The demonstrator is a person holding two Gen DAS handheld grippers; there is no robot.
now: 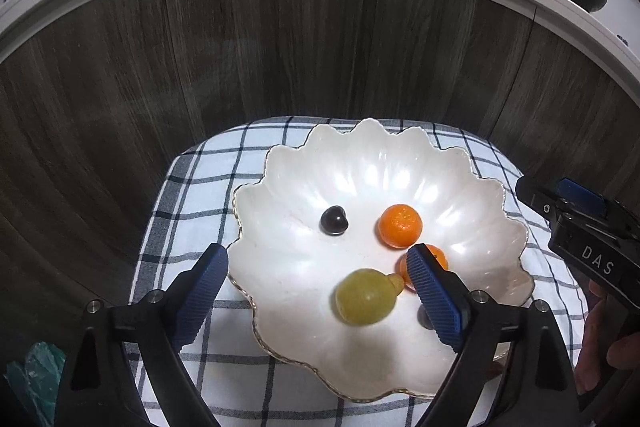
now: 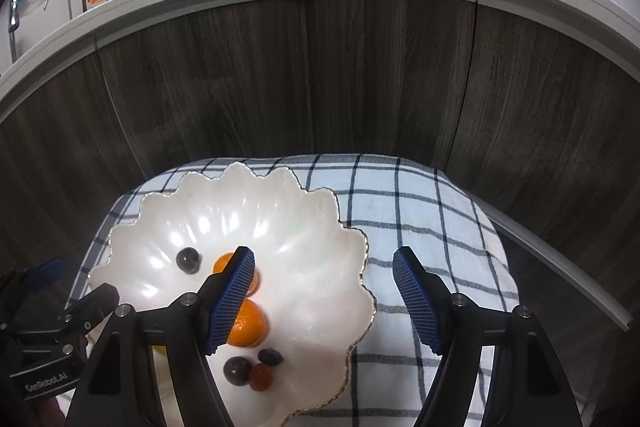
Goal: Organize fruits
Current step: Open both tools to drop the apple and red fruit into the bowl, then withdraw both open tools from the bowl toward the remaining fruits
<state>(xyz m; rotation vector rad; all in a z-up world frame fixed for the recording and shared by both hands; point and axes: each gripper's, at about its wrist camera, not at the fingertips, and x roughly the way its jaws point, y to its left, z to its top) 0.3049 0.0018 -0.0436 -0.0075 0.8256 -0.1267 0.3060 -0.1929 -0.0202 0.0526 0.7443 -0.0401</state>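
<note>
Already the fruit looks gathered: every piece in view lies inside the white scalloped bowl [image 1: 460, 179], which sits on a checked cloth [image 1: 192, 195], and no fruit shows on the cloth around it, so little seems left beyond tidying.

Going left to right across the bowl in the left wrist view, a dark cherry-like fruit [image 1: 334, 221] lies left of centre, a yellow-green lemon-like fruit [image 1: 366, 297] nearer the front rim, then a mandarin [image 1: 400, 227] and a second mandarin [image 1: 434, 255] partly hidden behind a finger. The right wrist view adds small dark fruits [image 2: 237, 370] and a reddish one [image 2: 262, 375] by the front rim.

The left gripper [image 1: 320, 287] hangs over the bowl, jaws spread wide either side of the lemon-like fruit, not touching it. The right gripper [image 2: 324, 303] is likewise well open and holds nothing.
</note>
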